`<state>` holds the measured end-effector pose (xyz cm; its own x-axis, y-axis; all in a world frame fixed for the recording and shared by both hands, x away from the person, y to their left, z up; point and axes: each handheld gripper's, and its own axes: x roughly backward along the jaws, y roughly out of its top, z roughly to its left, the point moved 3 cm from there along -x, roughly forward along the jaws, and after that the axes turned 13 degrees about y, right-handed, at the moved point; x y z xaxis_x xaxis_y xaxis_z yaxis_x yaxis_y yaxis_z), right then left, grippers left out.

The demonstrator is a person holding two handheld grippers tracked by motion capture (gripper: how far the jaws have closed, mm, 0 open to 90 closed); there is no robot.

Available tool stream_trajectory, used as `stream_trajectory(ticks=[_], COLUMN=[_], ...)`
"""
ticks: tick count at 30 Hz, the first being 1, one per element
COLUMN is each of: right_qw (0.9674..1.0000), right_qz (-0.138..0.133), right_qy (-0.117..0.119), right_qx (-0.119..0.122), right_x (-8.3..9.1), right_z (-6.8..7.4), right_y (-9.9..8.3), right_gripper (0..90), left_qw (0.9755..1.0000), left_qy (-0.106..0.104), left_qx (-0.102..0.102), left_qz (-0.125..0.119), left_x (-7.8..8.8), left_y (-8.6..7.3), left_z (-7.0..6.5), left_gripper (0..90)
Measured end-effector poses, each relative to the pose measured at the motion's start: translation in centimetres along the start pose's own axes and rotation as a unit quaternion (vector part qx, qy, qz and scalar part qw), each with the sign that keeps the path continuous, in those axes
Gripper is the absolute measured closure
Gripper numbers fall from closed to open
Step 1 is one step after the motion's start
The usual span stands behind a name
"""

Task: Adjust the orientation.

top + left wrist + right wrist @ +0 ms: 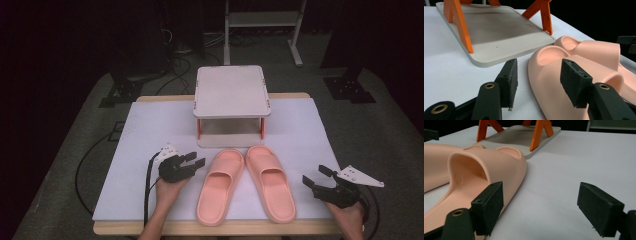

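Your left tool (196, 163) sits just beside the left slipper (218, 187), its jaws spread with nothing between them, so they can slide around the slipper's edge. Your right tool (315, 177) waits near the right slipper (270, 182), jaws spread wide and empty too. Both slippers lie flat, side by side on the tabletop (150, 125), toes pointing at the little shelf (231, 92). That is handy, because the shelf's low tray (494, 30) is right in front of them.
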<state>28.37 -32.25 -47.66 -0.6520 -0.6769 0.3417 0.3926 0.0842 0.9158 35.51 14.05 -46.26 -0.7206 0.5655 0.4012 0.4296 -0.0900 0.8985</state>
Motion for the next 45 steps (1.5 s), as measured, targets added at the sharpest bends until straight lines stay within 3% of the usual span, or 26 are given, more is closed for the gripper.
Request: stream_trajectory(ticks=[10, 20, 30, 37, 45], right_qw=[0.9997, 0.9975, 0.9962, 0.9955, 0.9945], right_qz=[0.003, 0.034, 0.046, 0.055, 0.065], right_qy=[0.023, 0.059, 0.068, 0.07, 0.074], right_qx=[0.001, 0.022, 0.031, 0.033, 0.037], right_x=[-0.7, -2.7, -3.7, -4.5, -5.5], right_z=[0.7, 2.4, 2.9, 3.3, 3.5], right_y=[0.1, 0.8, 1.1, 1.1, 1.1], right_gripper=[20.7, 25.2, 25.4, 25.4, 27.3], left_qw=[0.9997, 0.9987, 0.9984, 0.9966, 0.9945], left_qy=[-0.017, -0.034, -0.028, -0.039, -0.029], left_qx=[-0.016, -0.038, -0.047, -0.067, -0.09], left_qz=[0.005, 0.0, 0.012, 0.028, 0.045], left_x=[0.4, 1.5, 1.7, 1.2, 0.6], left_y=[-0.1, -0.2, -1.0, -1.6, -2.0], left_z=[-0.6, -1.4, -1.8, -2.6, -3.6], left_gripper=[45.1, 35.6, 26.2, 22.1, 17.4])
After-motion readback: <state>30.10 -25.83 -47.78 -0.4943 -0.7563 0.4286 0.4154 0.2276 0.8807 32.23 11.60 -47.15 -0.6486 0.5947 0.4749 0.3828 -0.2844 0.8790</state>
